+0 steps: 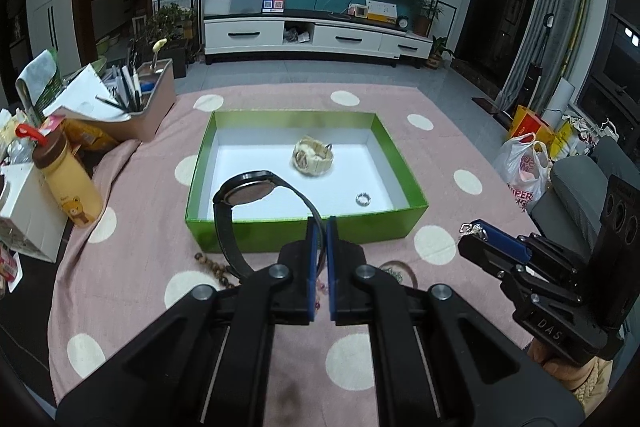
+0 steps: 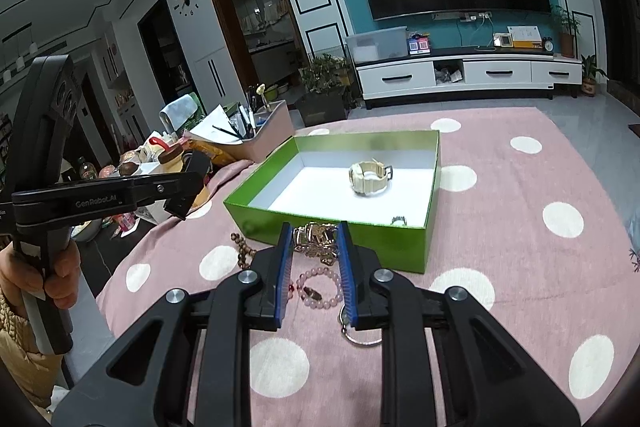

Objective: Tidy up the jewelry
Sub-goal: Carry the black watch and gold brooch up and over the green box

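My left gripper (image 1: 322, 227) is shut on the strap of a black watch (image 1: 246, 191), which hangs in the air over the near wall of the green box (image 1: 380, 229). A cream watch (image 1: 314, 155) and a small silver ring (image 1: 363, 199) lie inside the box. My right gripper (image 2: 314, 233) is shut on a gold chain bracelet (image 2: 316, 243), lifted just before the box (image 2: 400, 247). It shows from the side as the right gripper (image 1: 474, 229). A pink bead bracelet (image 2: 320, 270), brown wooden beads (image 2: 242, 251) and a metal ring (image 2: 362, 341) lie on the cloth below.
A pink dotted cloth (image 1: 460, 147) covers the table. At the left stand a pen organiser (image 1: 148, 107), a yellow bottle (image 1: 68, 179) and a white carton (image 1: 24, 203). Plastic bags (image 1: 524, 167) sit off the right edge. A hand (image 2: 60, 279) holds the left gripper's handle.
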{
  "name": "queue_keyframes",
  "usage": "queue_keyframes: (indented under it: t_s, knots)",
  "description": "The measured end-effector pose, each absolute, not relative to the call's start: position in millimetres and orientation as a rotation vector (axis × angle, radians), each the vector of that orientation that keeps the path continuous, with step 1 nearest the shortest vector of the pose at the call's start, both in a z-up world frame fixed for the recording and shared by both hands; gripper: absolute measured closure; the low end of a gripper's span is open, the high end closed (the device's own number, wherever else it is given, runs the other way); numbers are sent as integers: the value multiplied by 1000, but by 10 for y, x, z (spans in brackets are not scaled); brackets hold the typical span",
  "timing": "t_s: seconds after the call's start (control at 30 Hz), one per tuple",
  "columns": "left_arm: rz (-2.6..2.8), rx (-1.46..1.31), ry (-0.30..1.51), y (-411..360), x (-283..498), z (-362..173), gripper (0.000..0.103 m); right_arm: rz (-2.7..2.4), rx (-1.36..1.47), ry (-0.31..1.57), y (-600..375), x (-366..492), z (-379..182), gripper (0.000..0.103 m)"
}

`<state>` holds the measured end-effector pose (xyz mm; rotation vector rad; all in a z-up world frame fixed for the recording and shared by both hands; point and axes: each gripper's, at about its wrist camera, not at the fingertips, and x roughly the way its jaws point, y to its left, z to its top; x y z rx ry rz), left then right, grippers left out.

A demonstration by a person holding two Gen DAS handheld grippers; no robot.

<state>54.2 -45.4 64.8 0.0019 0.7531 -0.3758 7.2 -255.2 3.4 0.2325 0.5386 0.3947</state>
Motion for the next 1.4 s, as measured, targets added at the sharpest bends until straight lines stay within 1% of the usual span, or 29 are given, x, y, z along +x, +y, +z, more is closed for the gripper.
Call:
queue_keyframes:
  t_s: [0.83, 1.4]
  knots:
    - [-391, 27, 712, -666, 914, 789, 99, 353, 253, 484, -2677, 422, 221, 81]
    - [-375, 25, 715, -702, 1238, 750, 99, 326, 253, 484, -2688, 650, 169, 81]
